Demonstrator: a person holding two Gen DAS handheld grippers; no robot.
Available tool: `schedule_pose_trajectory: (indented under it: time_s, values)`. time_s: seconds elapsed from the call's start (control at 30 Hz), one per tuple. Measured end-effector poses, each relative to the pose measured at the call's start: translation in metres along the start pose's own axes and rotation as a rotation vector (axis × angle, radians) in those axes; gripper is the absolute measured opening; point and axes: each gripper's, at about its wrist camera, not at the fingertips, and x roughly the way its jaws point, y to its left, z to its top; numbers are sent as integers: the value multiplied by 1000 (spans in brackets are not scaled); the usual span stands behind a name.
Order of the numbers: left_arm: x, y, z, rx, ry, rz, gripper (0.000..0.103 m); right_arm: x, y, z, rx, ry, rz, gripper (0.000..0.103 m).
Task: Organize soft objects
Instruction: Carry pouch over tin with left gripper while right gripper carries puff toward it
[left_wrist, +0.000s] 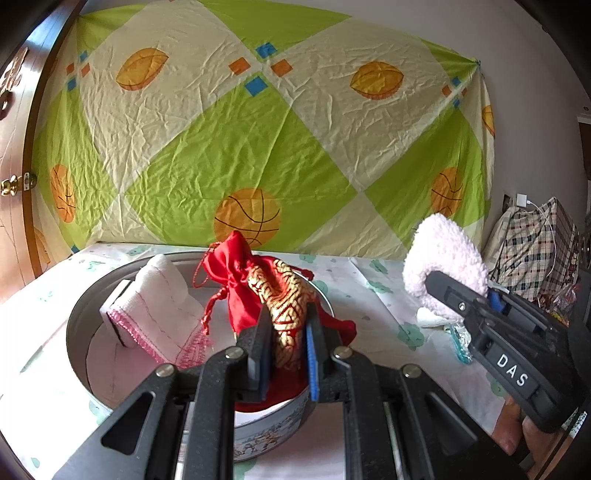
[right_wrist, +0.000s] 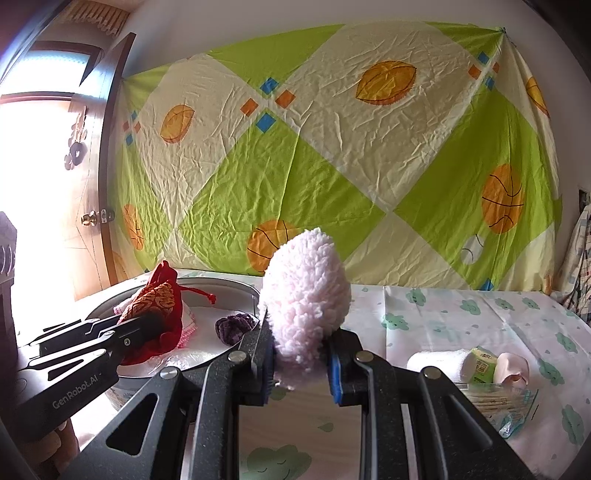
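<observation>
My left gripper (left_wrist: 286, 328) is shut on a red drawstring pouch with gold embroidery (left_wrist: 280, 295), holding it over the round metal tin (left_wrist: 77, 325). Inside the tin lies a folded white cloth with pink trim (left_wrist: 155, 306). My right gripper (right_wrist: 299, 347) is shut on a fluffy pale pink sock (right_wrist: 306, 295), held upright above the table to the right of the tin. In the right wrist view the left gripper (right_wrist: 147, 325) and the pouch (right_wrist: 159, 299) show at the left, with a purple knitted item (right_wrist: 232, 328) inside the tin (right_wrist: 236, 284).
The table wears a white cloth with green cloud prints (right_wrist: 461, 314). On it at the right lie a rolled white towel (right_wrist: 439, 362), a green-labelled packet (right_wrist: 482, 363), a pink item (right_wrist: 513, 369) and a clear packet of sticks (right_wrist: 498, 402). A checked bag (left_wrist: 535, 247) stands at the far right.
</observation>
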Motion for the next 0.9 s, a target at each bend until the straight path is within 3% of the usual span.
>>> schedule_pose_trajectory:
  time_s: [0.9]
  values:
    - [-6, 47, 1, -70, -10, 34, 13, 11, 57, 1, -62, -6, 98, 25]
